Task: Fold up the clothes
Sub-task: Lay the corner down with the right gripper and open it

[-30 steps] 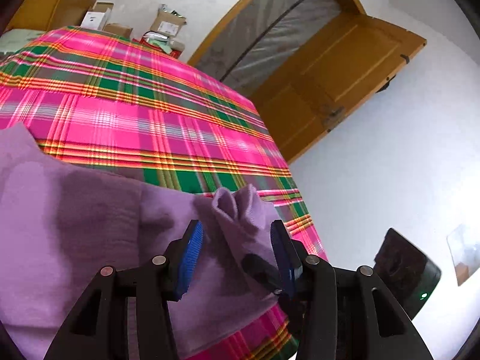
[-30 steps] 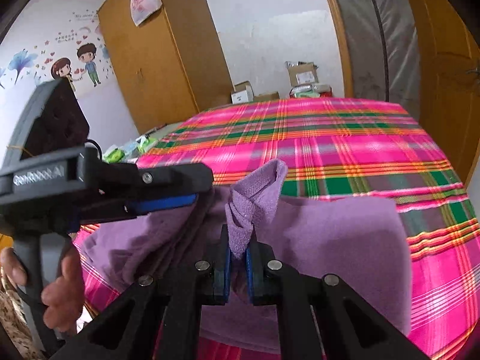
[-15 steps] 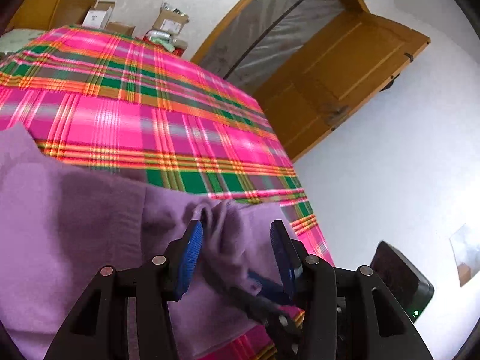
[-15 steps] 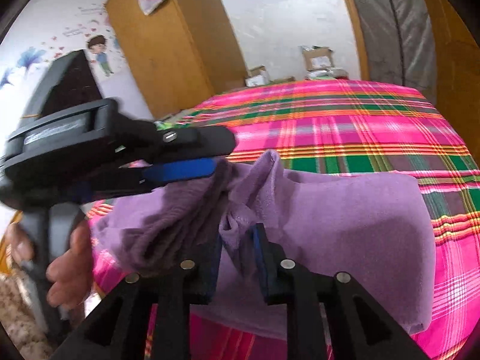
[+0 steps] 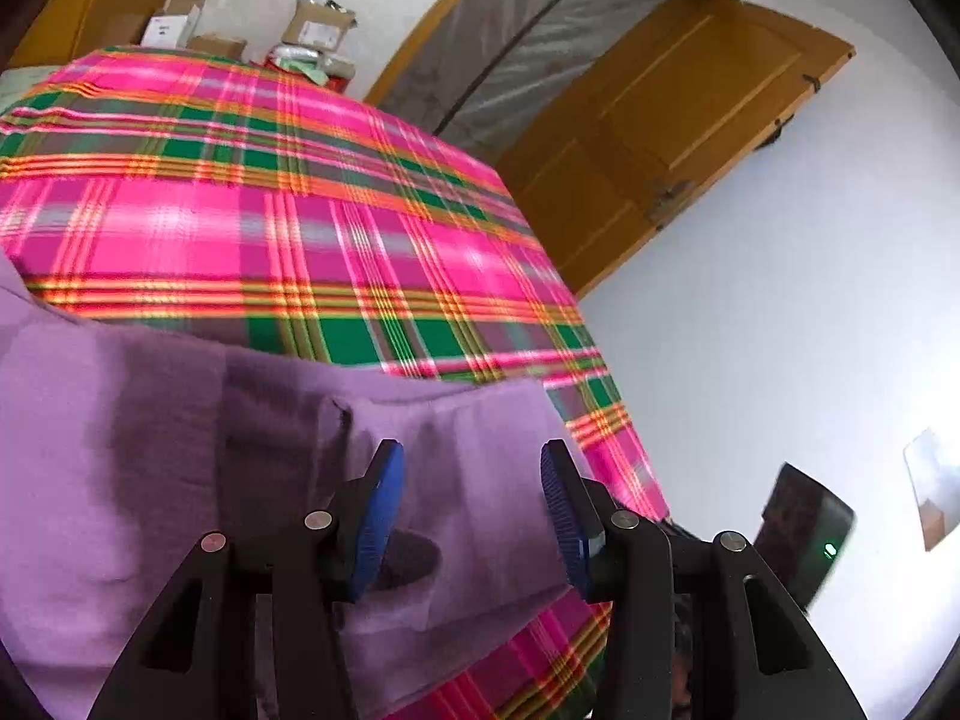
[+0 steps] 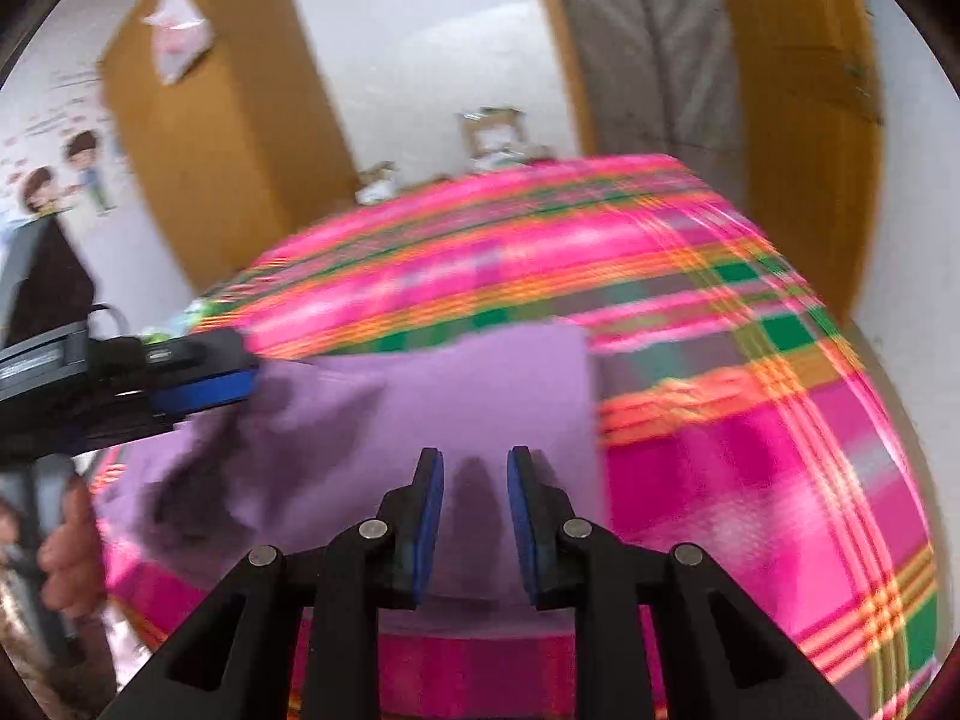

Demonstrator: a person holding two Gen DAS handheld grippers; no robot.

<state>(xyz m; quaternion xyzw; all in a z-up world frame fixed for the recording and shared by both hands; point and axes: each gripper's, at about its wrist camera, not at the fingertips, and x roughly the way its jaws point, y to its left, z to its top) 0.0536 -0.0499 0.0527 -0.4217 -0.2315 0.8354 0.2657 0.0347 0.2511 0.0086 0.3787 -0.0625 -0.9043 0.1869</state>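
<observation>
Pink plaid bed [image 5: 252, 228] wide open beyond, with purple cloth [image 5: 120, 450] spread flat by its near edge. Left tool [image 5: 471, 501] gaping, released, poised above the cloth's near right corner, gripping nothing. Right tool [image 6: 475, 516] parted narrowly, empty too, over the cloth's [image 6: 480, 396] near hem.

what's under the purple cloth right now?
The purple cloth lies on the pink plaid cover, which shows past its far, right and near edges. Whatever is directly beneath the cloth is covered; the frames cannot show it.
</observation>
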